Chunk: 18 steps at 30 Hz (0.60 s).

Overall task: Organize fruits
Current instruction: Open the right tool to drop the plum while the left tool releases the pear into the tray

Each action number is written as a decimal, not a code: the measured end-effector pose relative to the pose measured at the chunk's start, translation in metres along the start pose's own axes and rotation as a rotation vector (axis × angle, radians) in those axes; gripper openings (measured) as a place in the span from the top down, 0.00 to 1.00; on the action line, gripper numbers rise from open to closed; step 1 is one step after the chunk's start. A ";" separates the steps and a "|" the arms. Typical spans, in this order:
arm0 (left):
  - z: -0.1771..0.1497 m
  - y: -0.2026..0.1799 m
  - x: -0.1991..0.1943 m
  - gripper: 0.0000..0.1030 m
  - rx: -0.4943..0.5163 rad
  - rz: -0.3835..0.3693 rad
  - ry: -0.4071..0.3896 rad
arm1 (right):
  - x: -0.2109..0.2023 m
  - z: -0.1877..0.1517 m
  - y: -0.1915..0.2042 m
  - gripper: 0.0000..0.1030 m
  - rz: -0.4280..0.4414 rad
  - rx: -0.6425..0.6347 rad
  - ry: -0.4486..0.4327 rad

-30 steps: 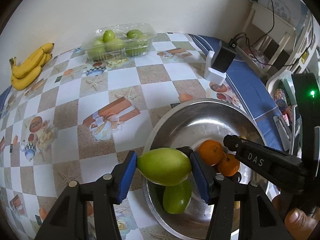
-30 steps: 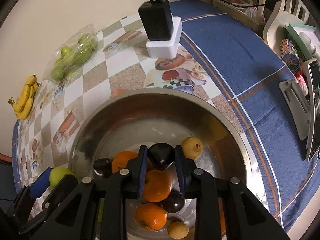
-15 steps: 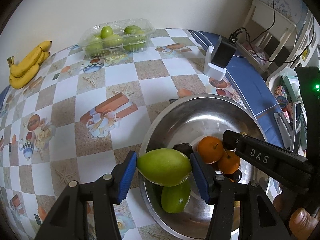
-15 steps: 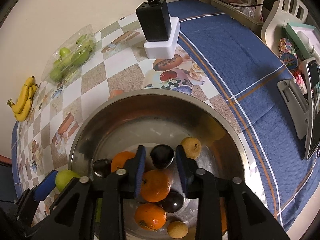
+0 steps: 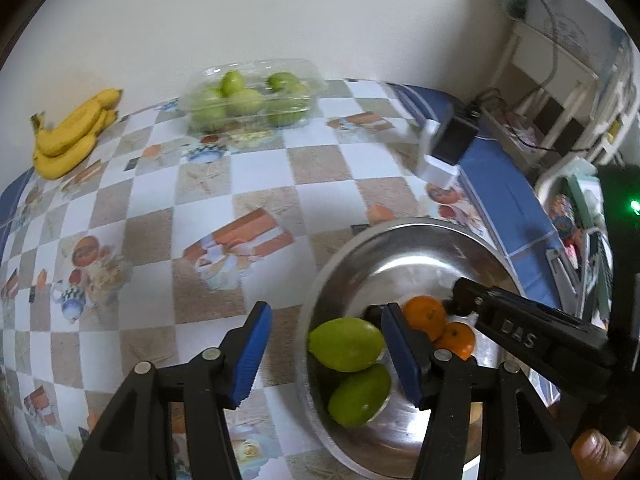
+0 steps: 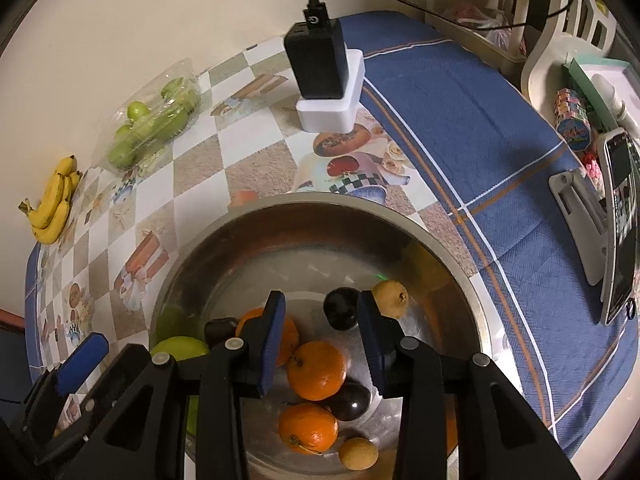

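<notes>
I see my left gripper [image 5: 326, 354] spread over the steel bowl [image 5: 404, 236] rim, green mango [image 5: 346, 344] loose inside; right gripper [image 6: 320, 336] spread above the oranges [image 6: 317, 364]

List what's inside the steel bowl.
Steel bowl: two green mangoes, three oranges, three dark fruits, two small yellow-brown fruits. Anything beneath the grippers is hidden.

Soft, even indoor light; strong fisheye bending.
Left view is blurred by motion, right view sharp and warmer. Dark corners in both; the bowl [image 6: 472, 300] shows dull glare.
</notes>
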<state>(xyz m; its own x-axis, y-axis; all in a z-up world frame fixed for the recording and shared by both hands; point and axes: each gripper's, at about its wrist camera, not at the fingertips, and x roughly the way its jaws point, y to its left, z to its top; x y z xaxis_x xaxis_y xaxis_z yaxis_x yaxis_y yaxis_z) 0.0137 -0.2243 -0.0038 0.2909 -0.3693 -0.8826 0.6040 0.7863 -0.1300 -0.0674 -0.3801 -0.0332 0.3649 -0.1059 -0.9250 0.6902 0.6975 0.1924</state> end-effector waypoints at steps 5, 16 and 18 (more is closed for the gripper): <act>0.000 0.026 0.003 0.39 -0.104 0.072 0.034 | 0.002 -0.001 0.005 0.60 -0.006 -0.019 0.009; -0.012 0.085 0.013 0.15 -0.317 0.235 0.092 | 0.006 -0.008 0.035 0.25 -0.018 -0.131 0.014; -0.013 0.091 0.013 0.09 -0.336 0.262 0.087 | 0.006 -0.009 0.040 0.20 -0.020 -0.150 0.010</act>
<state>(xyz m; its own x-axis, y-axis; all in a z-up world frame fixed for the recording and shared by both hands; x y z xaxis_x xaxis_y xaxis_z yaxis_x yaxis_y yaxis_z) 0.0627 -0.1509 -0.0327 0.3295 -0.1043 -0.9384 0.2387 0.9708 -0.0240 -0.0433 -0.3464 -0.0344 0.3452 -0.1143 -0.9315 0.5958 0.7936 0.1234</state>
